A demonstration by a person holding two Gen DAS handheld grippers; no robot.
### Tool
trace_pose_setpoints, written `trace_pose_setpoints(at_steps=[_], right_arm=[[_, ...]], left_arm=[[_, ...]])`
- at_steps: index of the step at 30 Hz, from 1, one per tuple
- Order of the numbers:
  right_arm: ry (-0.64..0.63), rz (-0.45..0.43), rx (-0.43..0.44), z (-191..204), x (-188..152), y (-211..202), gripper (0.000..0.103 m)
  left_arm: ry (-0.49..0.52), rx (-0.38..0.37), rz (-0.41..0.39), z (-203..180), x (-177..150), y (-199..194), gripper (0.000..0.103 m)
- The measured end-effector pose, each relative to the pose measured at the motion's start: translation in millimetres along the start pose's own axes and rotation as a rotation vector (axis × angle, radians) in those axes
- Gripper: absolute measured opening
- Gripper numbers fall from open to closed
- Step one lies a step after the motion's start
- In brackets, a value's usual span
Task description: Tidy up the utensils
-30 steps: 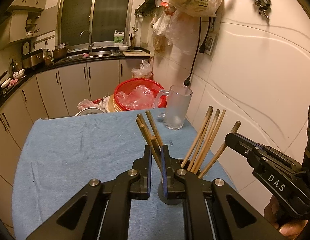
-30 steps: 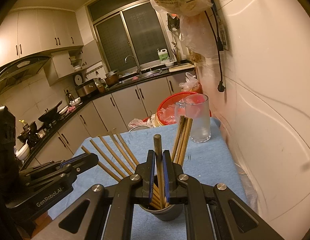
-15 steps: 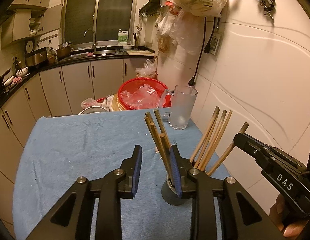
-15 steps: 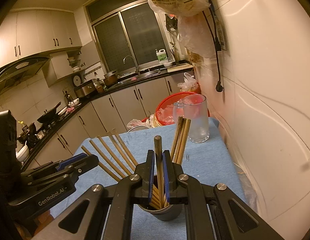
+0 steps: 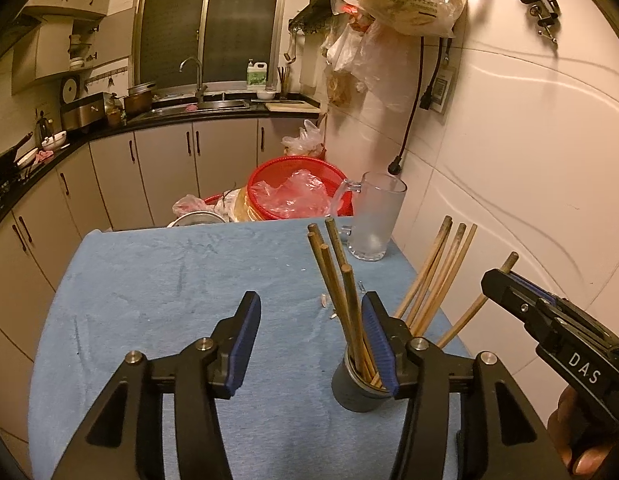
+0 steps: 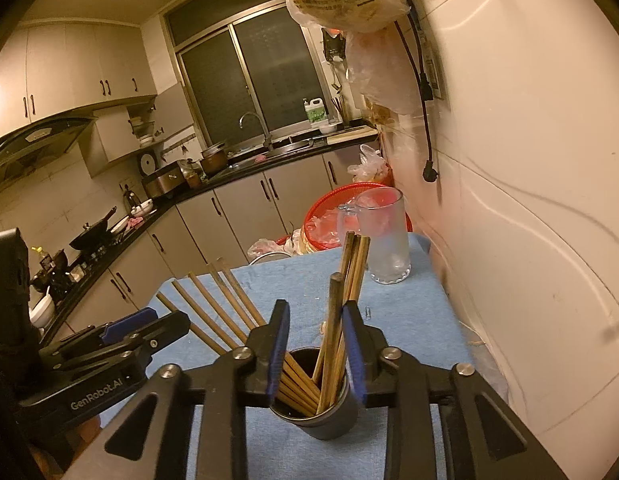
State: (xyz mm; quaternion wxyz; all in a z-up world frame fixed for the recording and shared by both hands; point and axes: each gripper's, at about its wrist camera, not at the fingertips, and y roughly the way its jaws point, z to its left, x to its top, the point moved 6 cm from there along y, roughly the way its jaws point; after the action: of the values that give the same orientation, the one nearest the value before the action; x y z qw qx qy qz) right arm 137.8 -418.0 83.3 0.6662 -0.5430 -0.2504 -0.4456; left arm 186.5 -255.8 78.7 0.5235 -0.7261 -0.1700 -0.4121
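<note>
A dark cup [image 5: 359, 384] [image 6: 333, 412] stands on the blue cloth and holds several wooden chopsticks [image 5: 341, 292] [image 6: 333, 320] that fan out left and right. My left gripper [image 5: 311, 344] hangs just over the cup, and its jaws are opening. The chopstick bunch stands free beside its right pad. My right gripper [image 6: 316, 344] is also above the cup with its jaws opening. One chopstick stands between its pads, loose and leaning toward the right one. Each gripper shows in the other's view: the right gripper [image 5: 493, 278] and the left gripper [image 6: 165, 318].
A frosted glass mug [image 5: 375, 220] [image 6: 389, 248] stands at the table's far right corner by the white wall. Behind the table's far edge [image 5: 189, 232] sit a red basket [image 5: 293, 192] with plastic bags and a metal pot. Kitchen counters run along the left and back.
Both grippers have let go: the left jaws spread wide off the chopstick bunch, the right jaws parted from the single chopstick, which now leans in the cup. Neither hand has shifted.
</note>
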Motion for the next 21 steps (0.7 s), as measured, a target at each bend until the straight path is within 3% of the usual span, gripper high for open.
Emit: trace_pose_setpoints(at_steps=[3,5,16,21], right_arm=[[-0.004,0.003,0.003,1,0,1,0.041],[-0.005,-0.002,0.004,2,1,0,0.056],[0.006,-0.006,-0.031,-3,4,-2,0.063],[0.014,-0.005,-0.079,-10,4,-3,0.072]], left_arm=[[-0.004,0.004,0.004,1,-1,0,0.056],[-0.007,0.004,0.006,2,-1,0,0.057],[-0.016,0.018,0.005,8,-4,0,0.064],[-0.018,0.038,0.005,12,-7,-1,0.068]])
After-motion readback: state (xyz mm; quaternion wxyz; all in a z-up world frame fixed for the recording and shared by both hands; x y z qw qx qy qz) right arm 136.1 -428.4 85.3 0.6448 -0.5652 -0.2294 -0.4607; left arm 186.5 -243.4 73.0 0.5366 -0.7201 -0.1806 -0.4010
